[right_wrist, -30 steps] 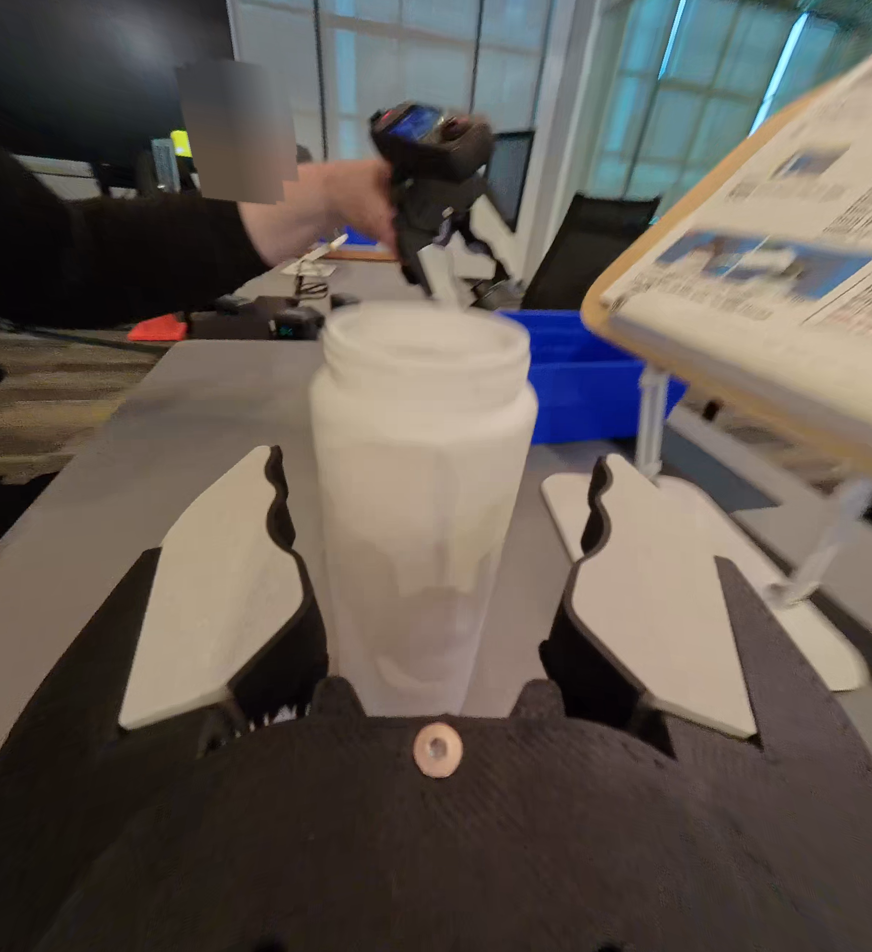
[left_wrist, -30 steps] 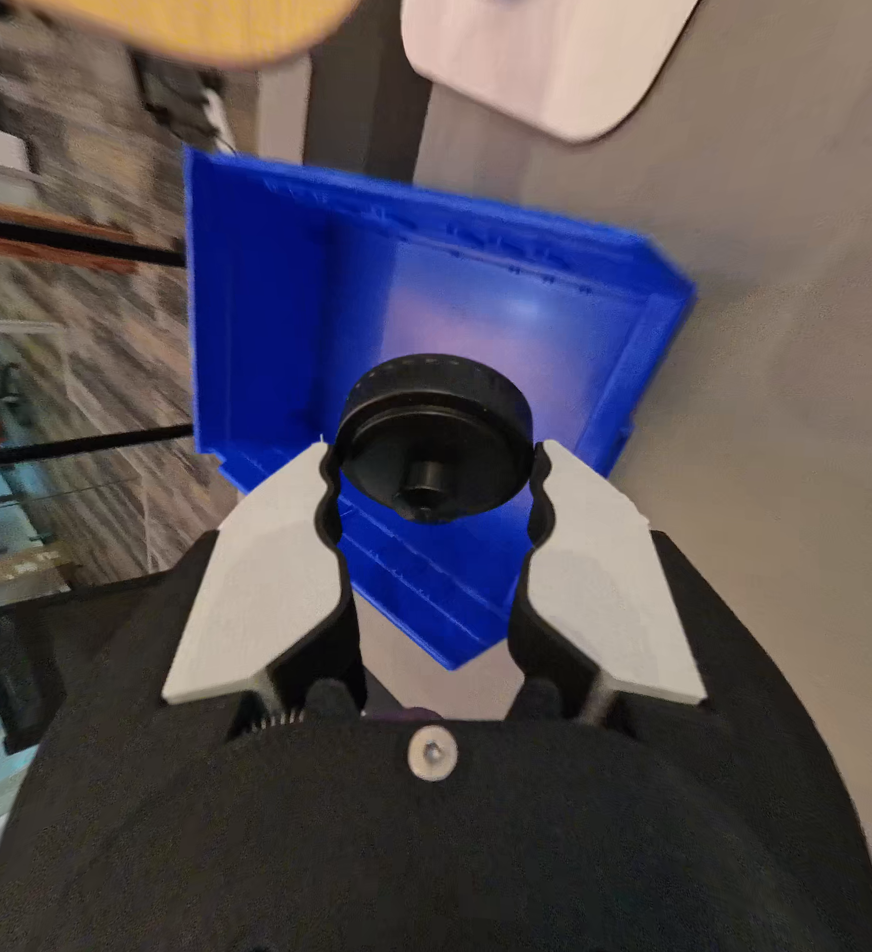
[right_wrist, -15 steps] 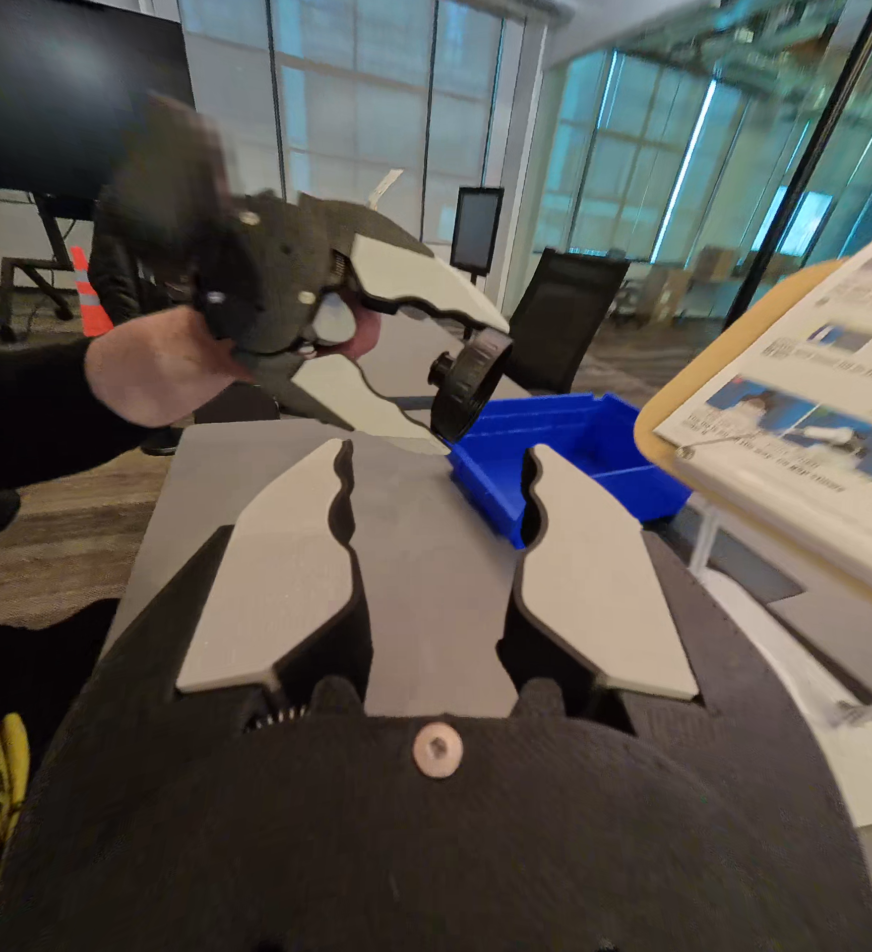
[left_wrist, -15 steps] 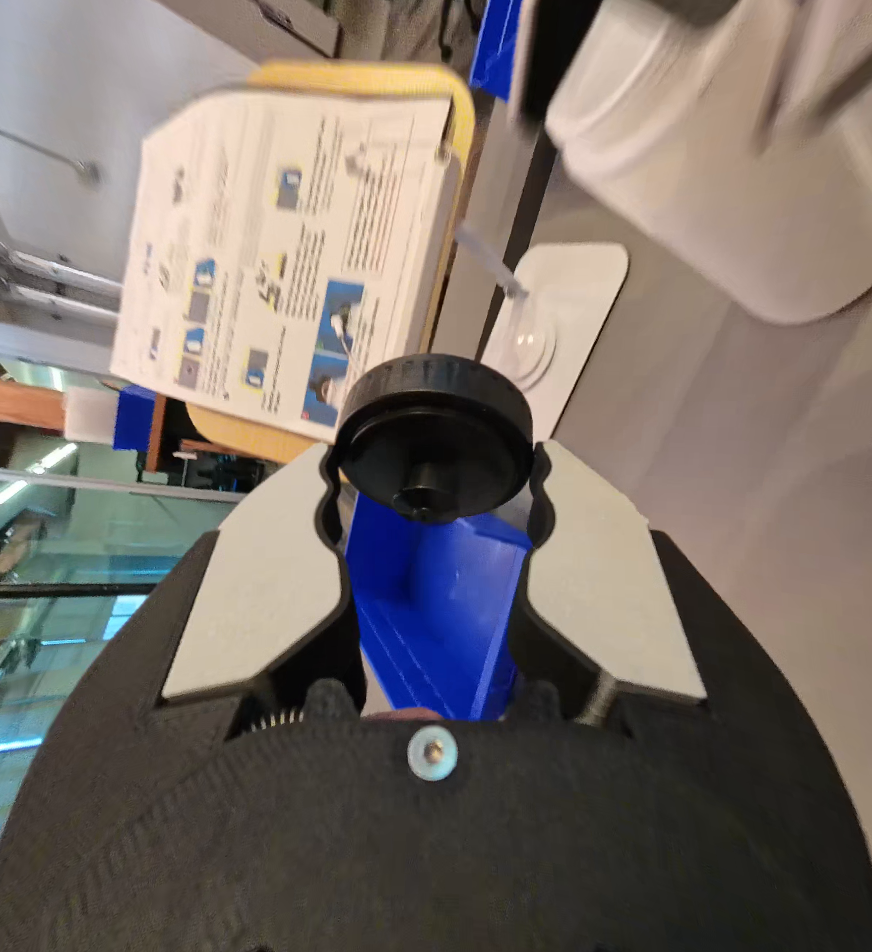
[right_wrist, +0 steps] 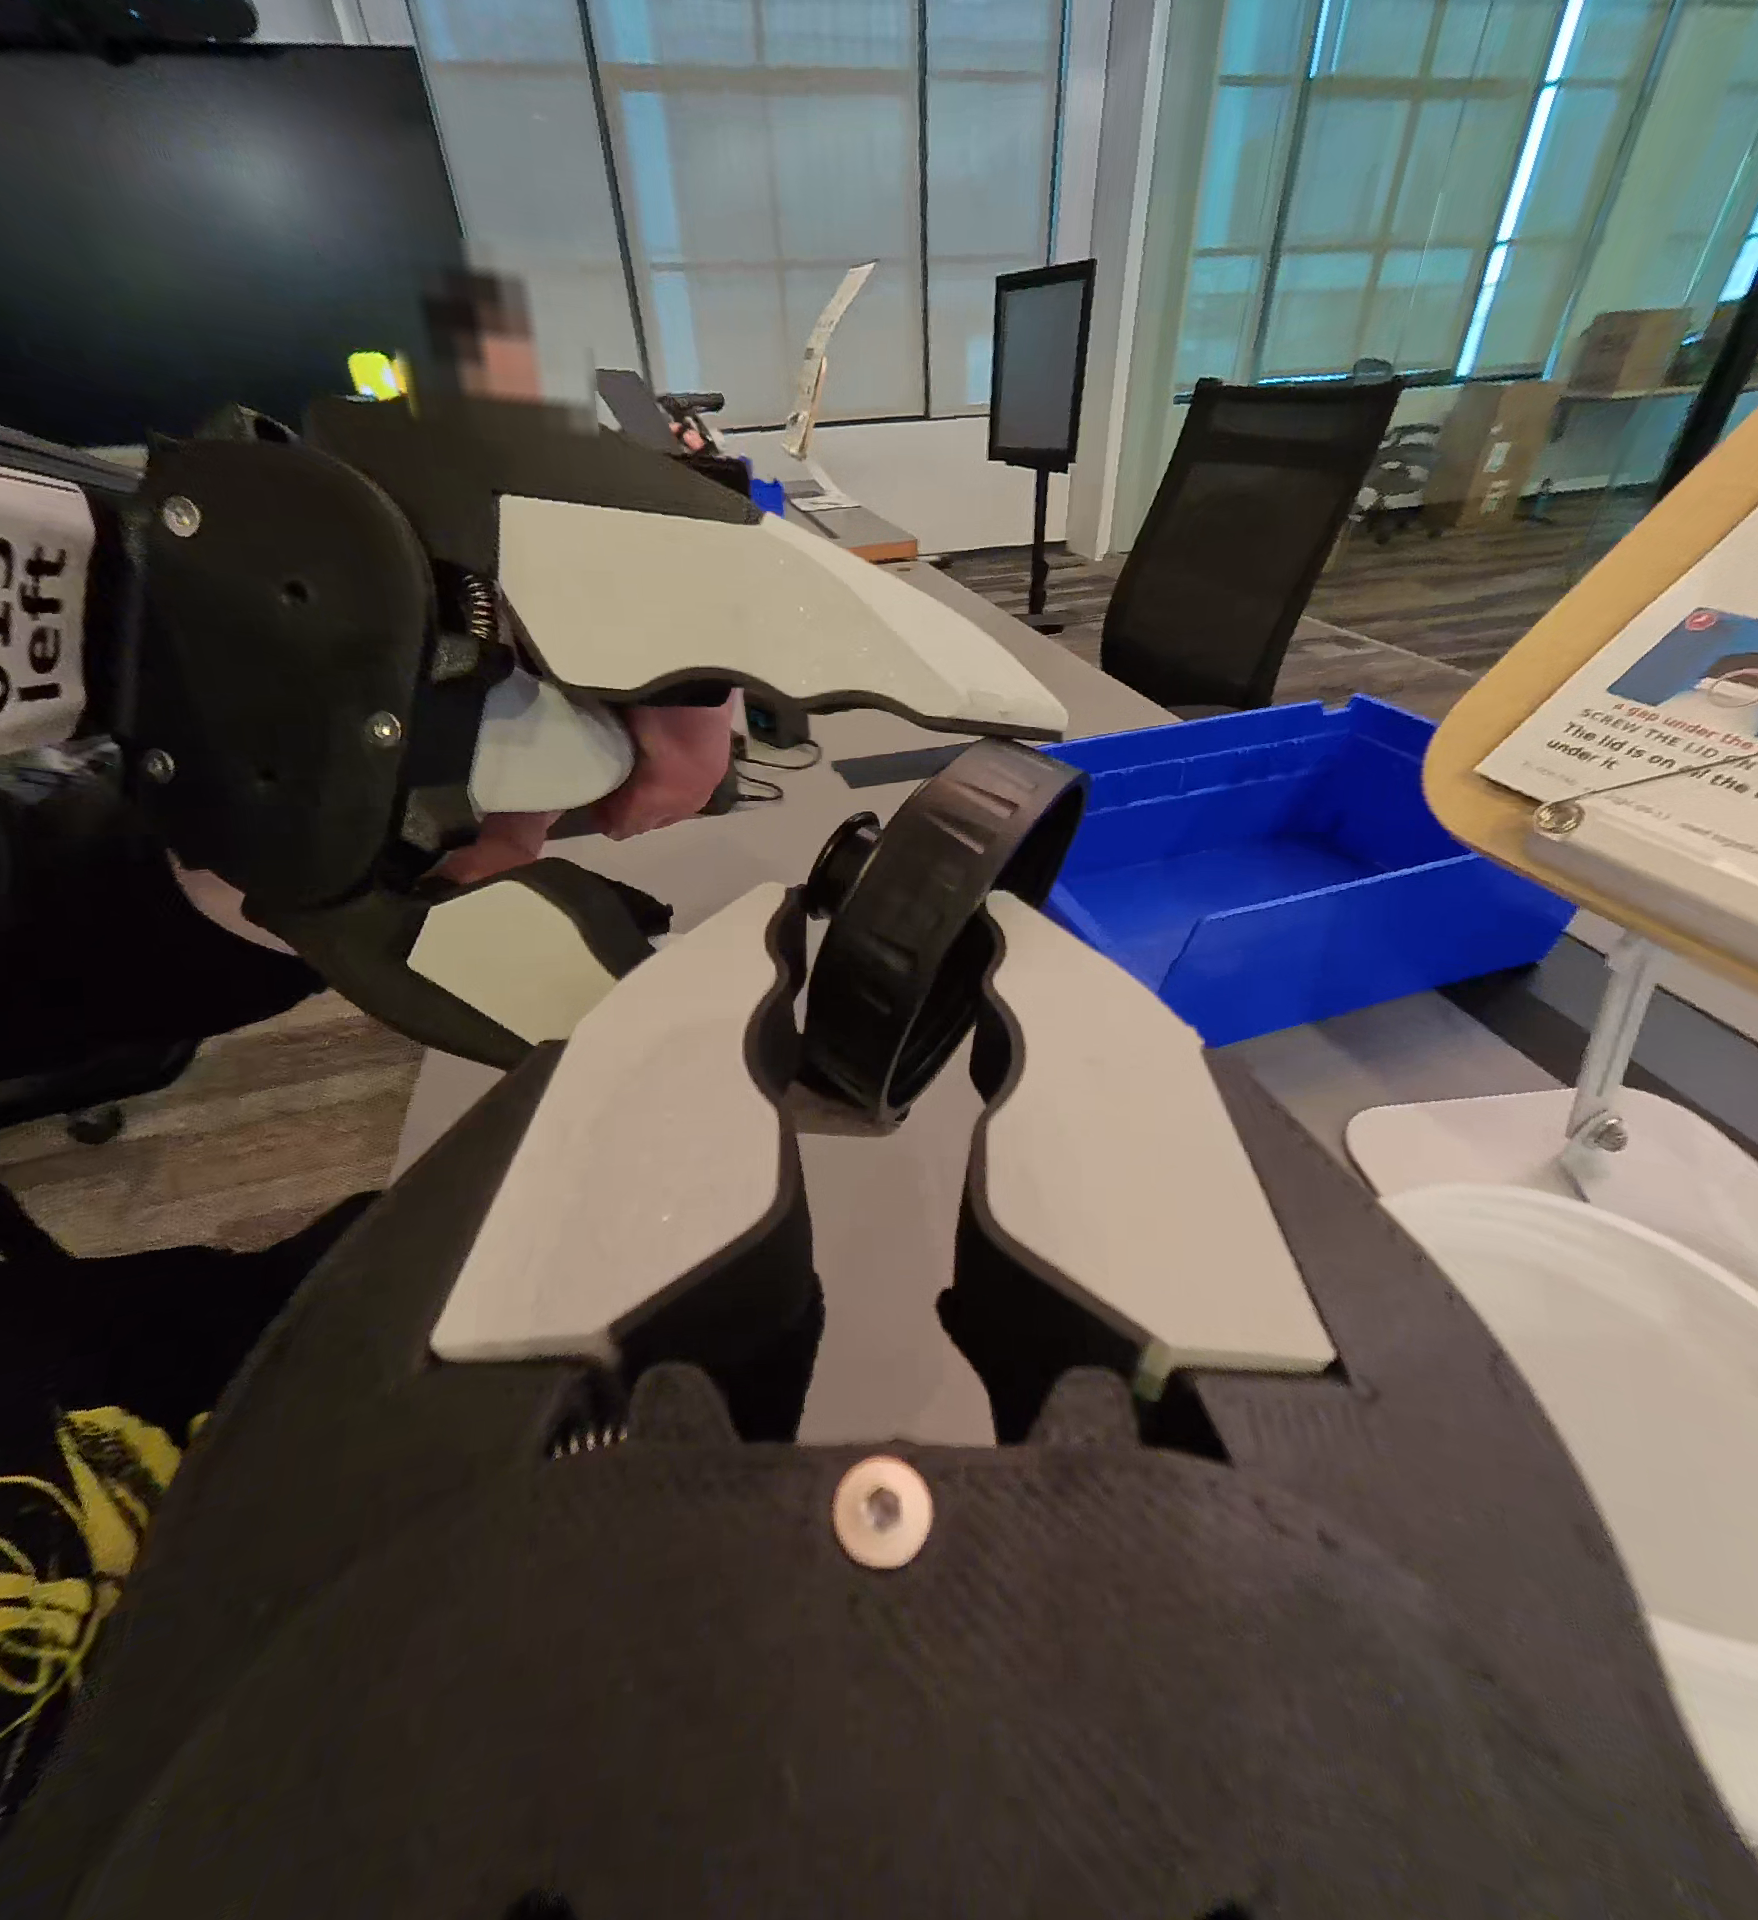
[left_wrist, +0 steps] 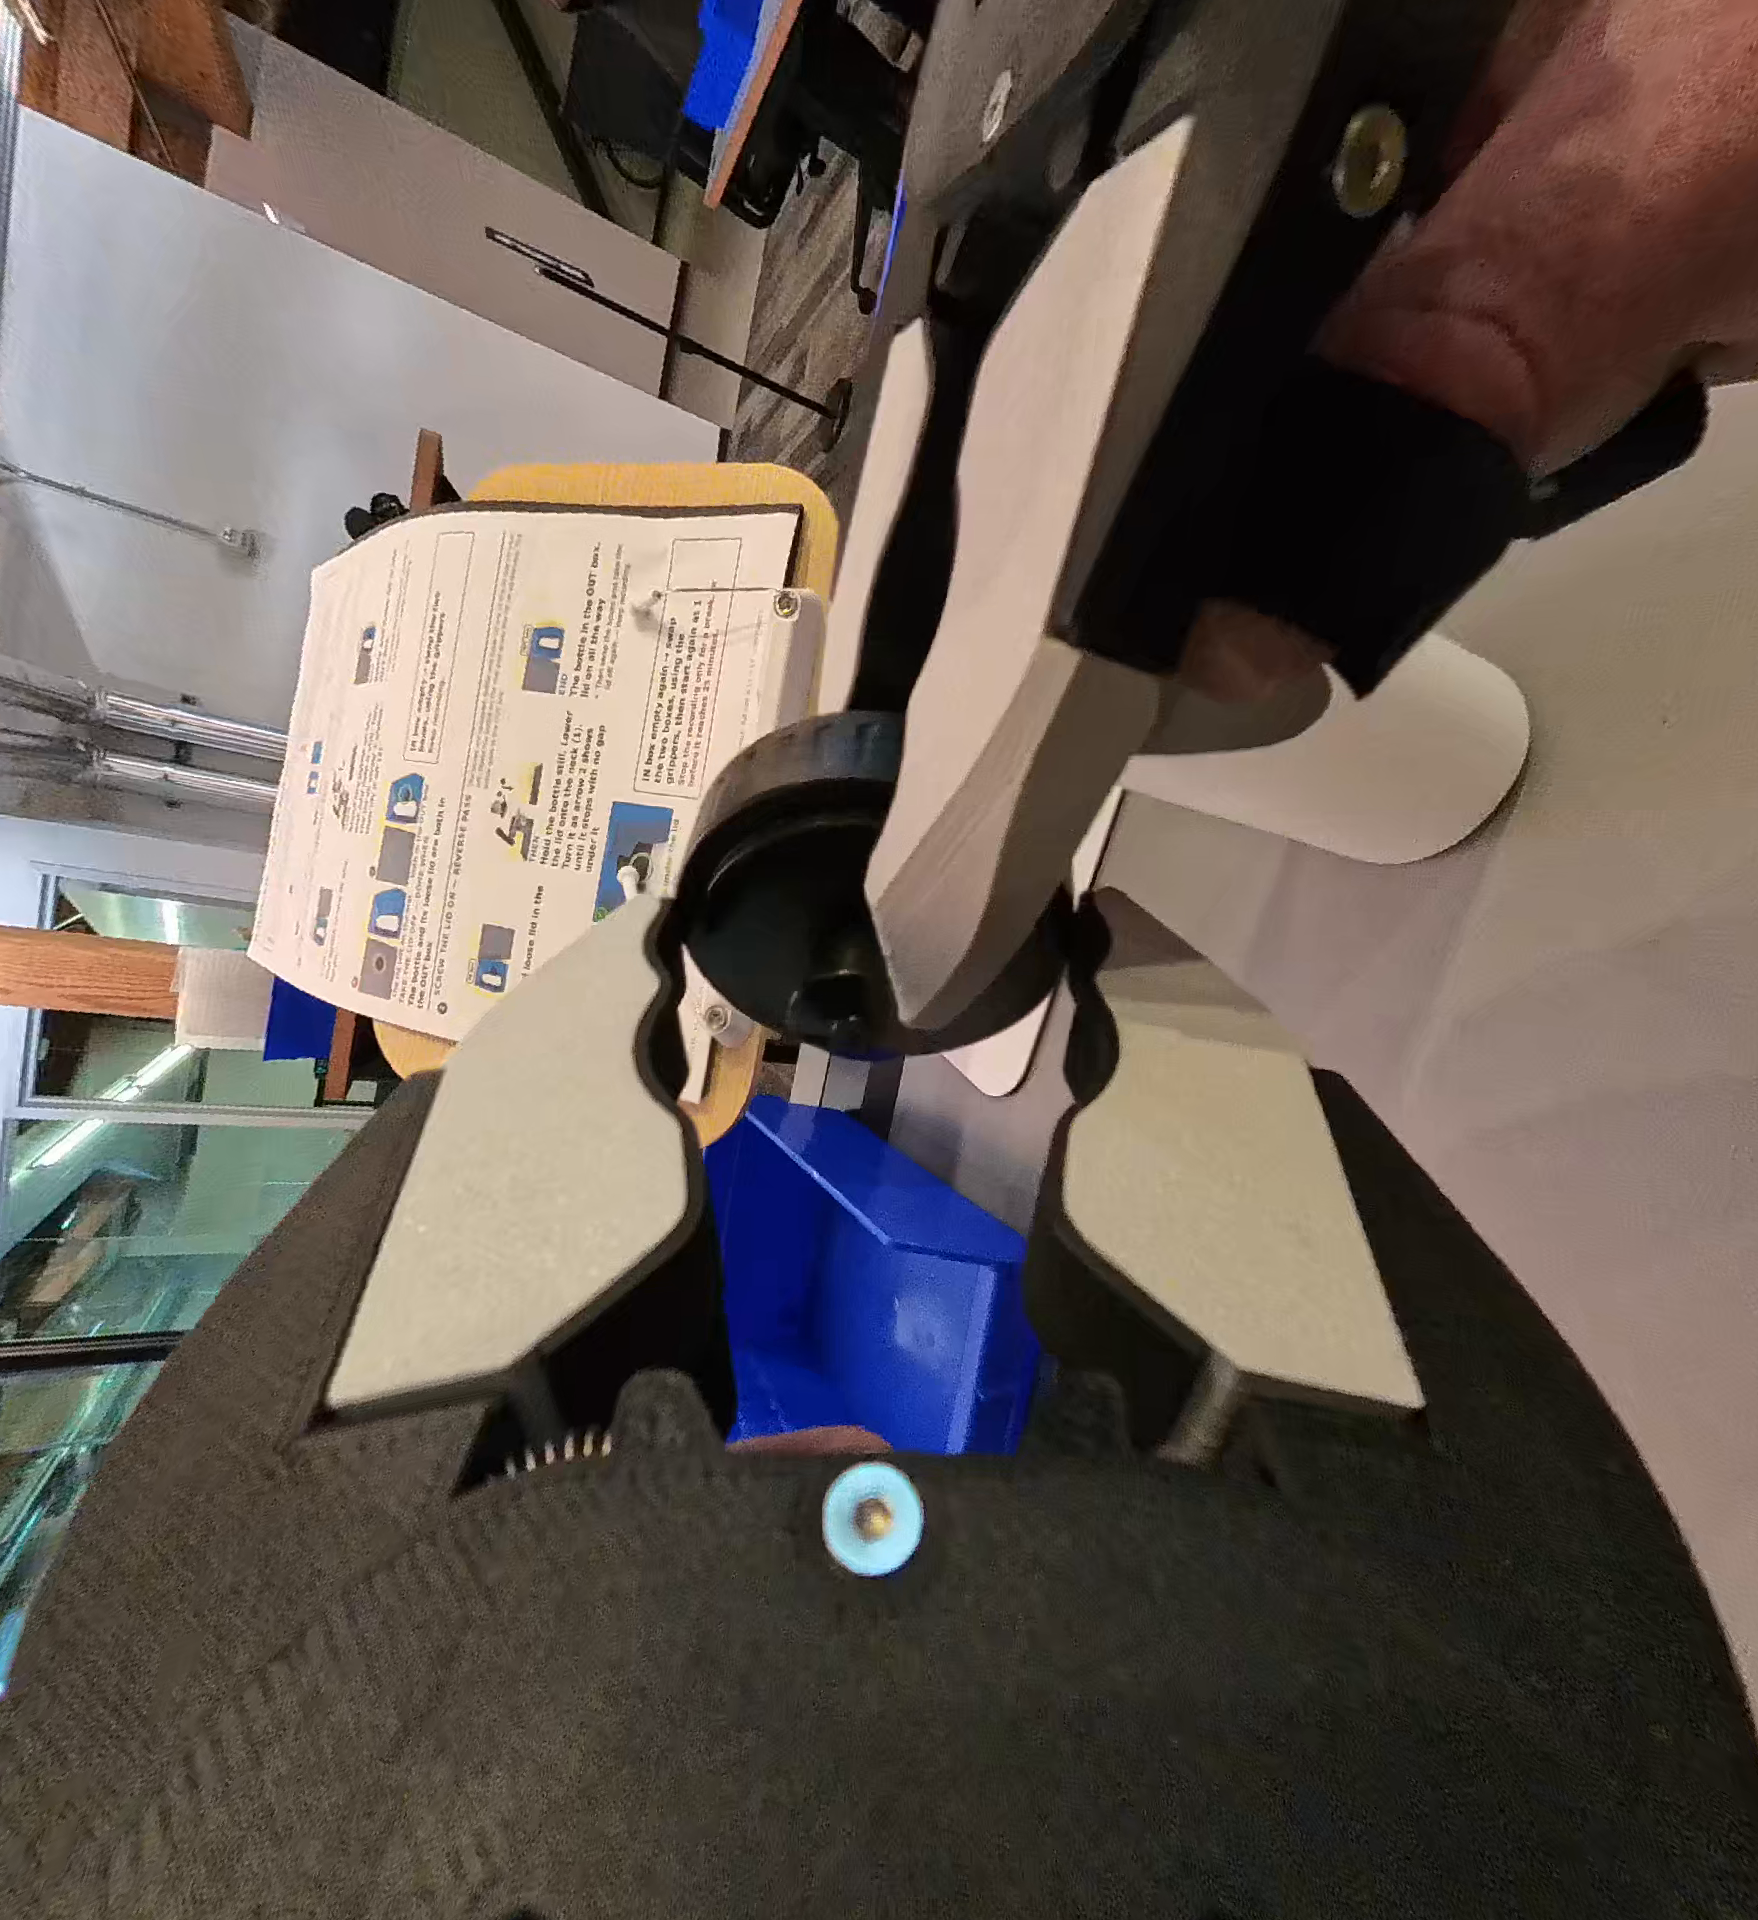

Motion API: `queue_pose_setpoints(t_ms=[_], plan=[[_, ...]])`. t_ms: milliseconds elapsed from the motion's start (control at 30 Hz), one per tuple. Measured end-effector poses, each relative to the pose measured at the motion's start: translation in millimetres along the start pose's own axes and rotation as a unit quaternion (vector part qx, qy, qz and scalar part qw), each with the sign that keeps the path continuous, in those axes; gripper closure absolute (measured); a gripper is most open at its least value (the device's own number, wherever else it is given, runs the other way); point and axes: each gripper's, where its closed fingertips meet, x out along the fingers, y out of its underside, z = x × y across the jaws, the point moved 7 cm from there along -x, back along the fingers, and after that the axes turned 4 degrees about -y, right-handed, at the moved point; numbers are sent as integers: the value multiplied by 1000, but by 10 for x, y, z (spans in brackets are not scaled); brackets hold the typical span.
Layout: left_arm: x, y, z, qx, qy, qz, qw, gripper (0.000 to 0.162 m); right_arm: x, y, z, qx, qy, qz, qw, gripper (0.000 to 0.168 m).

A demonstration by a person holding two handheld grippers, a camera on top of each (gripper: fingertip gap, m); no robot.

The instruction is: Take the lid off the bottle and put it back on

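A blue plastic bin (right_wrist: 1301, 883) sits toward the far edge of the grey tabletop (right_wrist: 896, 1278), open-topped with nothing showing inside it; just to its right a wooden clipboard (right_wrist: 1540, 727) on a white stand (right_wrist: 1477, 1143) carries a printed sheet and leans over the right side of the tabletop; a black office chair (right_wrist: 1239, 551) and a dark screen on a pole (right_wrist: 1041, 364) stand on the floor beyond. The black lid (right_wrist: 916, 935), round with a ribbed rim and a small knob at its centre, is held in the air above the tabletop, tilted on edge, with both tools closed on it at once; the right gripper (right_wrist: 885, 997) has its jaws pinching the lid across its thickness, and the left gripper (left_wrist: 870, 951) has its jaws pinching the rim across its width, its upper finger reaching over the lid in the right wrist view. The grippers' flat grey fingers have wavy black inner edges. A hand (right_wrist: 657, 769) wraps the left gripper's handle. The white bottle (right_wrist: 1623, 1455), smooth and translucent, shows only in part at the right edge of the right wrist view, without its lid; how it rests I cannot tell.
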Motion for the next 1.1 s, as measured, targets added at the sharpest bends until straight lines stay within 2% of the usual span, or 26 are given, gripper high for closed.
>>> queue_pose_setpoints(t_ms=[33, 67, 200, 300, 400, 500, 567, 667, 1100], plan=[[-4, -8, 3, 1, 1, -3, 1000, 91, -13, 2, -9, 12, -12, -5, 1000, 139], [-20, -25, 11, 0, -2, -13, 1000, 91, -35, -3, -18, 26, -29, -17, 999, 139], [-146, -90, 146, -57, -6, -96, 994, 68, -184, -63, -61, 120, -148, -94, 977, 140], [-158, -74, 206, -113, 31, -139, 983, 56, -293, -114, -30, 166, -275, -155, 934, 140], [-166, -146, 153, -119, 54, -187, 974, 60, -308, -133, 48, 184, -353, -173, 901, 140], [-185, -260, 81, -110, 68, -229, 965, 73, -315, -142, 132, 188, -406, -193, 873, 140], [-177, -293, 53, -105, 75, -241, 962, 81, -328, -142, 140, 198, -428, -201, 859, 140], [-196, -318, 72, -127, 83, -265, 952, 83, -351, -123, 103, 212, -445, -213, 843, 139], [-176, -391, 46, -146, 83, -289, 943, 75, -372, -59, 64, 225, -477, -225, 819, 139]])
